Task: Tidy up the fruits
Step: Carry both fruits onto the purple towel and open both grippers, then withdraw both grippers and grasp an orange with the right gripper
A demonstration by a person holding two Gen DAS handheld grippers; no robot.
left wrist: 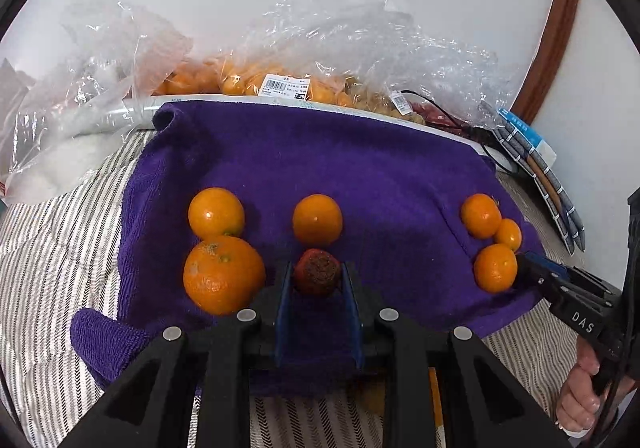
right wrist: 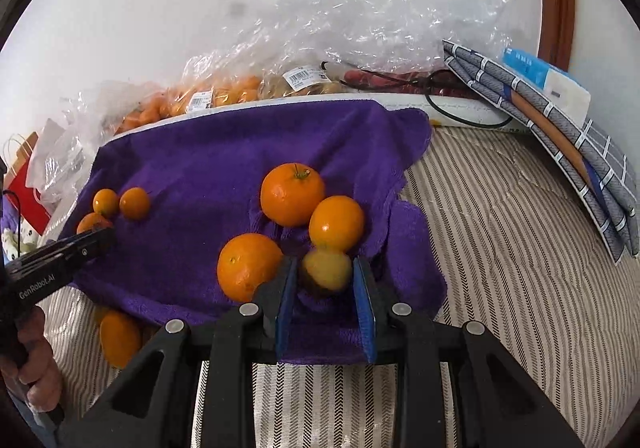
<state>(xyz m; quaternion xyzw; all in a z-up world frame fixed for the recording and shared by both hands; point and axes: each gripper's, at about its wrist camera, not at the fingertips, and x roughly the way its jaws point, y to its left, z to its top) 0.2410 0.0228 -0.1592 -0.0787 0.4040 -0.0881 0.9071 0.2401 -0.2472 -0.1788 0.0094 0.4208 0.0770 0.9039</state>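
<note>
A purple towel (left wrist: 320,156) lies on a striped bed cover. My left gripper (left wrist: 318,274) is shut on a small dark red fruit (left wrist: 317,277) just above the towel, in front of a middle orange (left wrist: 317,220). Two larger oranges (left wrist: 223,274) sit to its left. Three small oranges (left wrist: 495,267) cluster at the right, next to my right gripper's tip (left wrist: 532,266). In the right wrist view my right gripper (right wrist: 325,273) is shut on a small yellow fruit (right wrist: 326,270) among three oranges (right wrist: 292,194) on the towel (right wrist: 208,160).
Clear plastic bags of oranges (left wrist: 240,82) and other fruit lie along the wall behind the towel. Folded grey patterned cloth and a blue-white box (right wrist: 552,84) lean at the right. An orange (right wrist: 119,338) lies on the striped cover beside the towel. A black cable (right wrist: 460,116) runs behind.
</note>
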